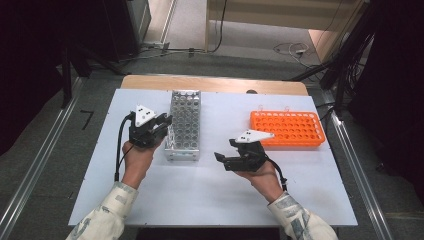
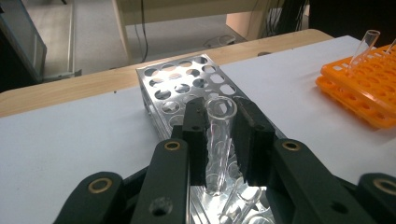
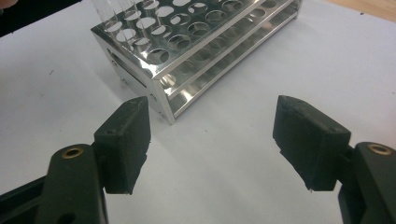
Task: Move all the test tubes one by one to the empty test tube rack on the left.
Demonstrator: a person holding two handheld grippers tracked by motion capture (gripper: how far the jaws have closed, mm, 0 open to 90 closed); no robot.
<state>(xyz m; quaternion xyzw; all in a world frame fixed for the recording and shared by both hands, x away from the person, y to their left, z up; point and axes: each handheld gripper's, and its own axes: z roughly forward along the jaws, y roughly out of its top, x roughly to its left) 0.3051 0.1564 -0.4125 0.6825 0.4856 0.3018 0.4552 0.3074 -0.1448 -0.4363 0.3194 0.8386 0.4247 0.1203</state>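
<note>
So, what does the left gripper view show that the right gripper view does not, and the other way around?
Left gripper view: the left gripper shut on a clear test tube over the metal rack, and the orange rack with a tube leaning in it. Right gripper view: the right gripper with its jaws wide apart and nothing between them, and the metal rack's side with its stacked plates. Both share the metal rack and the white table surface.

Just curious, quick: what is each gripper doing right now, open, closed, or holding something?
Left gripper: closed on a clear test tube over the metal rack.
Right gripper: open, holding nothing.
</note>
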